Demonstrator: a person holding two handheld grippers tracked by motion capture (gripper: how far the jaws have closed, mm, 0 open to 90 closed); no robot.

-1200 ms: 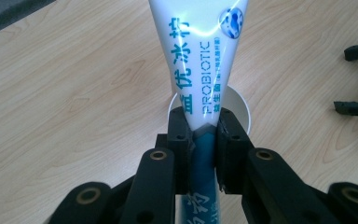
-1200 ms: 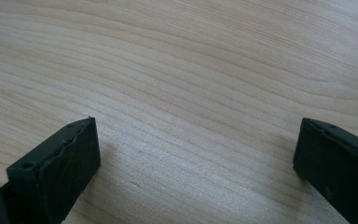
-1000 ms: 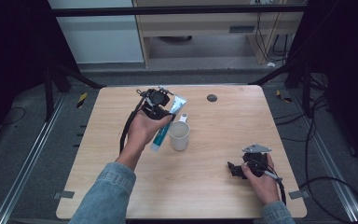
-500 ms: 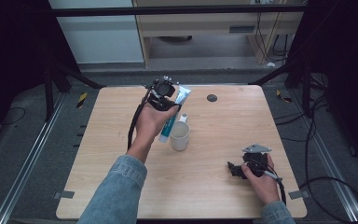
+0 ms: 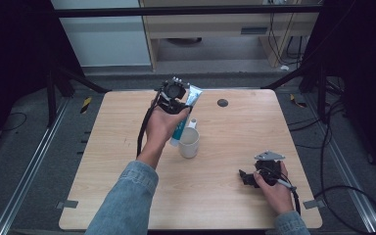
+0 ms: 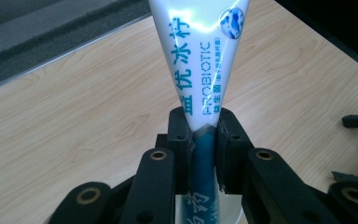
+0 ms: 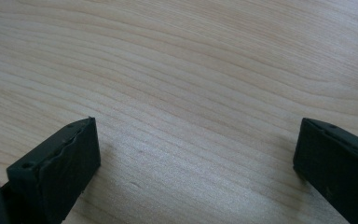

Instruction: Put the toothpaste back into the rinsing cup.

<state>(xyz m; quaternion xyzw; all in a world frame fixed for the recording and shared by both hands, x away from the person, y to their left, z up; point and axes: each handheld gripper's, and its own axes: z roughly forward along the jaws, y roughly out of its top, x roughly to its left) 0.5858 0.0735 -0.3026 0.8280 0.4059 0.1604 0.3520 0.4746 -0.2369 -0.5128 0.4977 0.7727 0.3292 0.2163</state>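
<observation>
Our left gripper [image 6: 200,140] is clamped tight on the tube [image 6: 200,60], pinching it at the narrow end near the cap. From above, the tube [image 5: 186,110] slants from the gripper at 11 o'clock down toward the mug [image 5: 189,142] at table center, its low end right at the rim. We reckon the job is getting it to stand in the mug, so we'd keep the squeeze steady, line the cap end over the opening, lower straight and only let go once it leans on the rim. The right gripper [image 5: 254,177] rests at 4 o'clock on the table [image 5: 235,210], jaws spread wide with nothing between them.
</observation>
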